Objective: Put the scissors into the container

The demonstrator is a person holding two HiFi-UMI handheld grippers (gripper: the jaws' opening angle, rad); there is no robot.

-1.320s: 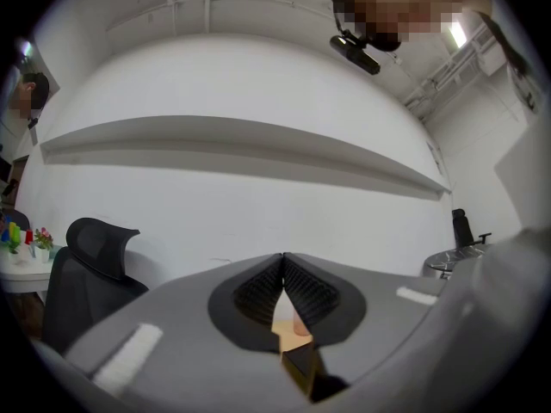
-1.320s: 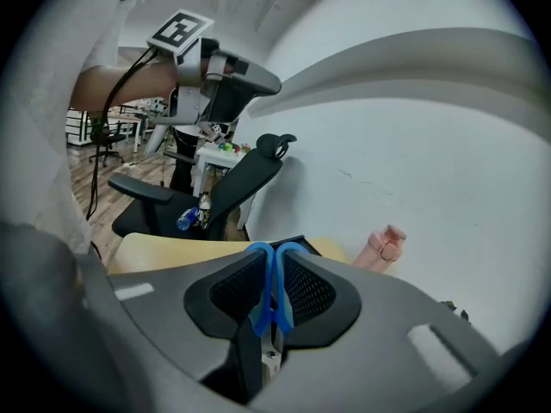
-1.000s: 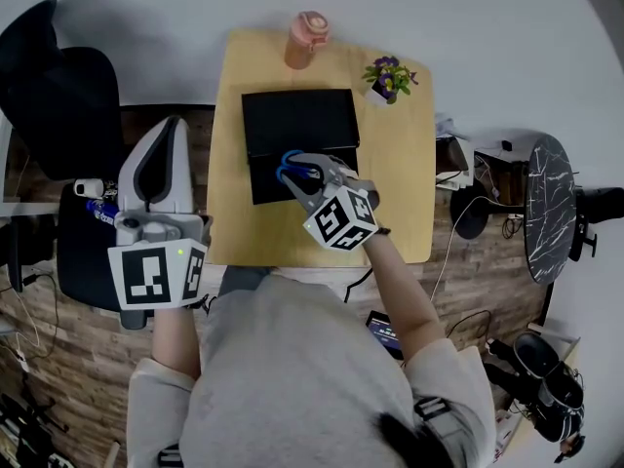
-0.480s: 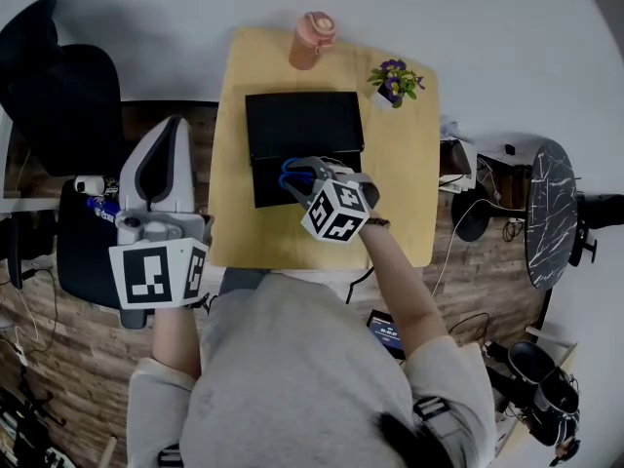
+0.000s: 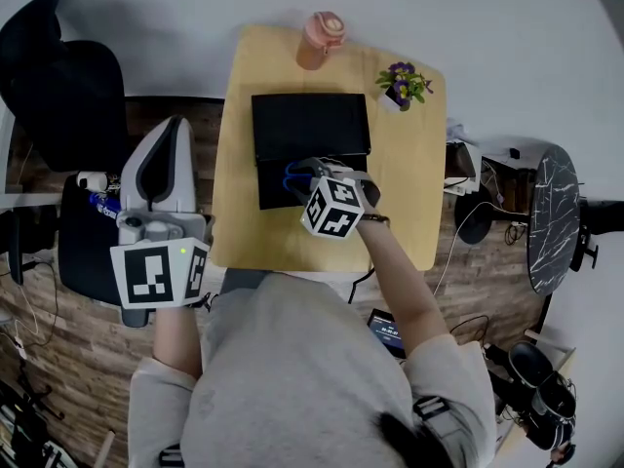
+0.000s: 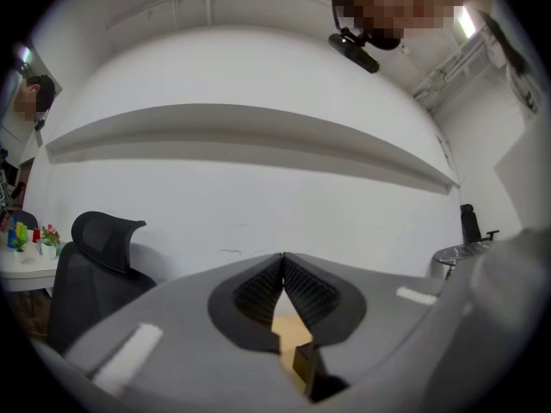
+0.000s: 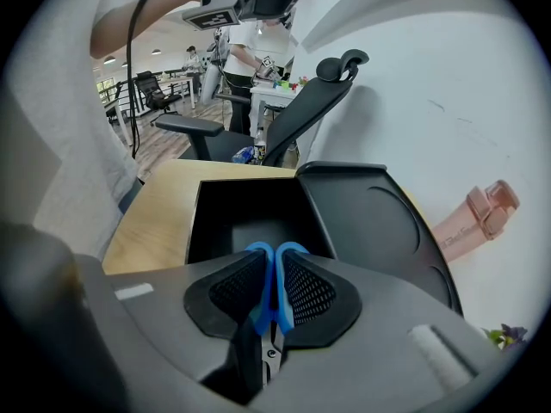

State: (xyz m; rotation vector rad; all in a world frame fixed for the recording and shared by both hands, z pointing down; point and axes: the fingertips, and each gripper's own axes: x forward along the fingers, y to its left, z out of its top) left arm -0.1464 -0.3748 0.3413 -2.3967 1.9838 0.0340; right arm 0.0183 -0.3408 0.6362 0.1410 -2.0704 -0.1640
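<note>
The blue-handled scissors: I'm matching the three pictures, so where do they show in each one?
Head view: centre, blue-handled scissors in the right gripper, over the black plastic container.
Left gripper view: not in it.
Right gripper view: bottom centre, handles pinched between the jaws.
Shared landmark: the black plastic container, in head and right gripper views.
</note>
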